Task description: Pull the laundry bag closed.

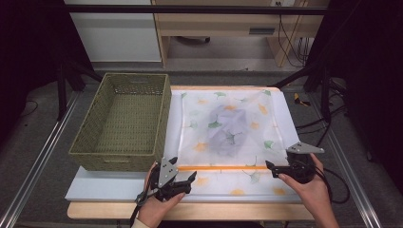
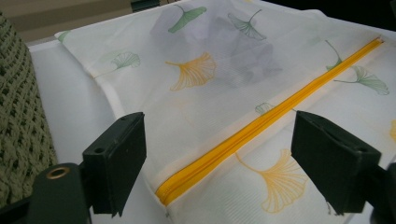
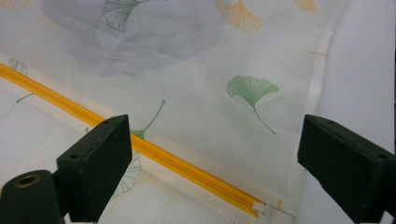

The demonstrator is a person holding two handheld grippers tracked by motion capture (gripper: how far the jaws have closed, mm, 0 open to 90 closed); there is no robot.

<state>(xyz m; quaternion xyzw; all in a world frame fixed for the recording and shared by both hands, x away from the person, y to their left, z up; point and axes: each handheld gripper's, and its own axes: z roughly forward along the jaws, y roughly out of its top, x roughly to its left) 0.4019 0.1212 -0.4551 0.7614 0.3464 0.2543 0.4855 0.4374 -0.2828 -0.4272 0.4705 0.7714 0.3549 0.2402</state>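
Lying flat on the white board atop the wooden bench (image 1: 95, 211) is a white mesh laundry bag printed with green and orange ginkgo leaves (image 1: 228, 128), a greyish garment (image 1: 228, 129) showing dimly through it. Its yellow zipper (image 1: 223, 168) is running across the near part of the bag, closed along the length that shows. The left gripper (image 1: 190, 179) is hovering at the zipper's left end, its fingers (image 2: 116, 158) standing wide with nothing pressed between them. The right gripper (image 1: 272, 167) is sitting at the zipper's right end, near the white slider (image 3: 259, 208), fingers (image 3: 95, 163) likewise spread wide and gripping nothing. An olive woven rectangular basket (image 1: 95, 156) is standing just beside the bag's left edge.
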